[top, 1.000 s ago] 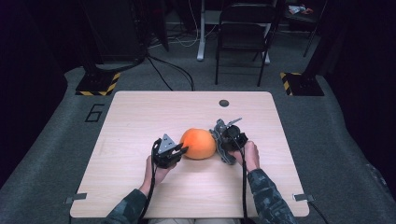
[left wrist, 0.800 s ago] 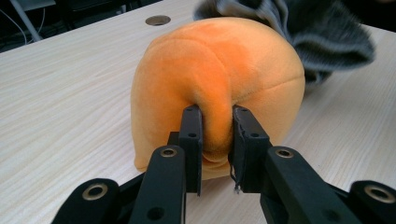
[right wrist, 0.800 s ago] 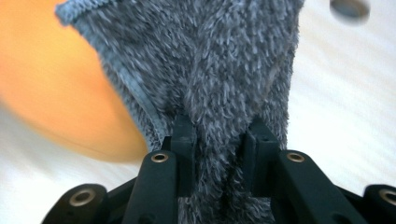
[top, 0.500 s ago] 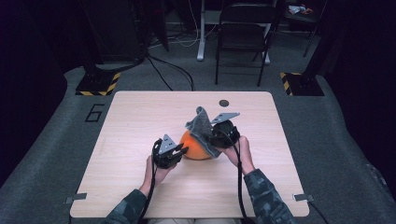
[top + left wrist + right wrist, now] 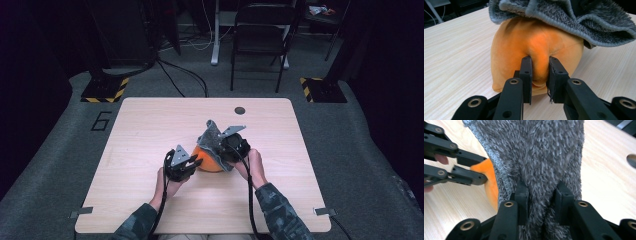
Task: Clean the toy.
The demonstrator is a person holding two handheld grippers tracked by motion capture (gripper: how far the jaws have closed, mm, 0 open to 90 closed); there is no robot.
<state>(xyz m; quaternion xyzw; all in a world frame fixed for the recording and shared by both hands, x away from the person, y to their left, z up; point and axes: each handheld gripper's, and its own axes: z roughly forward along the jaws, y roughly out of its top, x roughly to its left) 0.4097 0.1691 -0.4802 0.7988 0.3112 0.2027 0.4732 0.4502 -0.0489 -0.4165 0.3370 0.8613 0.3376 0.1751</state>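
Jaws pinching orange plush, grey cloth, wooden table, dim room

Cushion: we see a plain bright orange plush, shaded darker where the black jaws of the left gripper pinch it.
Cloth: we see a mottled grey fleece with a paler grey stitched hem, clamped in the right gripper, whose jaws are black too.
Table: pale wood grain around both grippers, with one dark round spot beyond them.
Sleeves: we note a dark green camouflage pattern behind the grippers.
Floor: grey carpet.
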